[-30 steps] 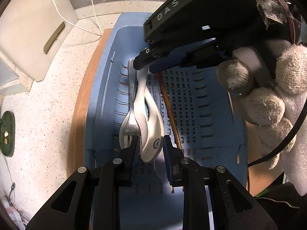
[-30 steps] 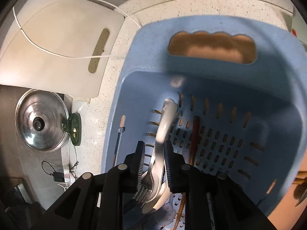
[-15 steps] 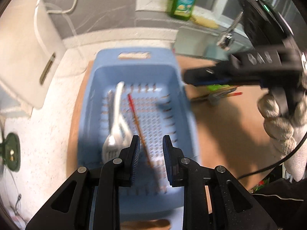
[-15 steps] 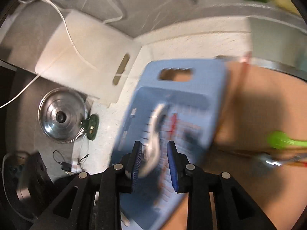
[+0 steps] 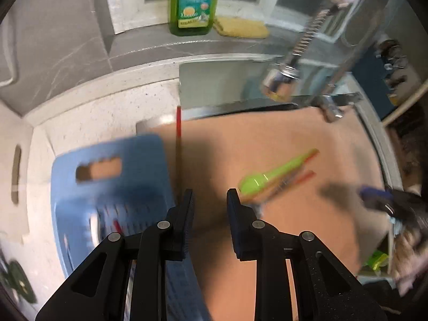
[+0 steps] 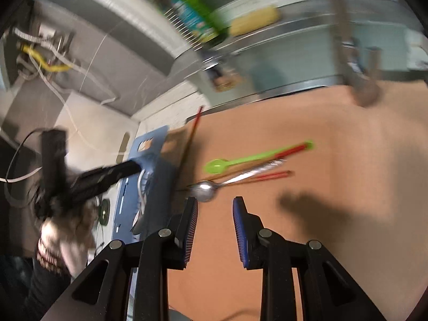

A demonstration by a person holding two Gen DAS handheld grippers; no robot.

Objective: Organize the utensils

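A: Utensils lie in two lots. A green spoon (image 6: 217, 166), a steel spoon (image 6: 206, 187) and red chopsticks (image 6: 270, 176) sit bunched on the brown board (image 6: 347, 160), some crossing one another; steel cutlery (image 6: 141, 187) already rests in the blue basket (image 6: 152, 165) at the board's left edge. One more chopstick (image 6: 191, 139) lies just beside the basket's right wall.

B: And the grippers?

A: Both empty. The left gripper (image 5: 209, 200) hangs above the board between basket and green spoon (image 5: 252, 182), jaws set narrow with nothing between them. The right gripper (image 6: 215, 206) points at the board just short of the steel spoon; its jaws have just been opening a little, stand narrowly apart, and nothing is between them.

B: Why hold them like that?

A: My reading: the basket is the collecting place, and both tools are aimed at the loose pile for the next pick. A narrow gap suits thin handles, though it may need widening for a spoon bowl.

B: What's around it?

A: Speckled desk (image 5: 107, 112) to the left, a sink (image 5: 227, 80) and tap (image 5: 299, 53) behind, a green bottle (image 5: 192, 0) and yellow sponge (image 5: 240, 26) on the ledge. Both views are blurred, so the pile's exact overlaps are hard to tell.
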